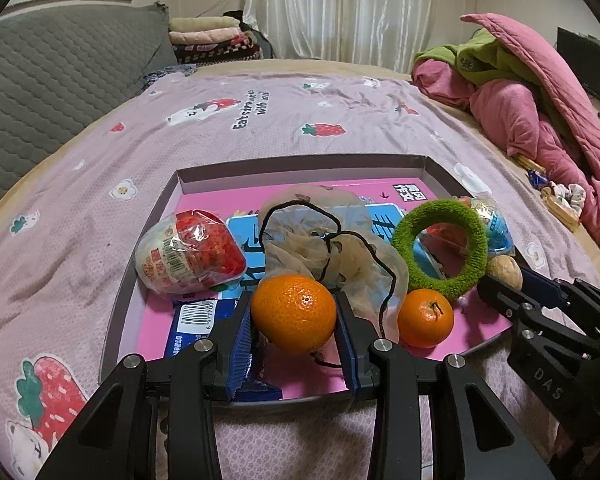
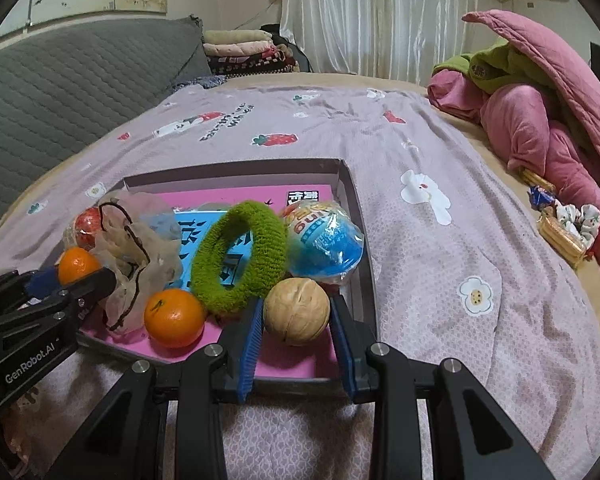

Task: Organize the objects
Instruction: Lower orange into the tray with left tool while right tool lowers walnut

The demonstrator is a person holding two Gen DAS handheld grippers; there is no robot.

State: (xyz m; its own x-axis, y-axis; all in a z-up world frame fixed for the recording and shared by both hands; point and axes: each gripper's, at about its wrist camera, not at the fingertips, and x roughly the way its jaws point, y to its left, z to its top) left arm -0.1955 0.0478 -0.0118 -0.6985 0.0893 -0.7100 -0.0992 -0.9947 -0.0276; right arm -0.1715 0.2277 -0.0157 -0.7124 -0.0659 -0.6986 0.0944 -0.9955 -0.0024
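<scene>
A shallow tray (image 1: 140, 280) with a pink floor lies on the bed (image 1: 100, 168), and everything else sits inside it. Toward the tray's middle lie a sheer scrunchie (image 1: 332, 240) and a green fuzzy ring (image 1: 440, 248). At the tray's near edge the left claw (image 1: 296, 316) is clenched on an orange (image 1: 294, 312), a smaller orange (image 1: 425, 318) rests just beside it, and the right claw (image 2: 296, 316) is clenched on a walnut (image 2: 296, 310).
</scene>
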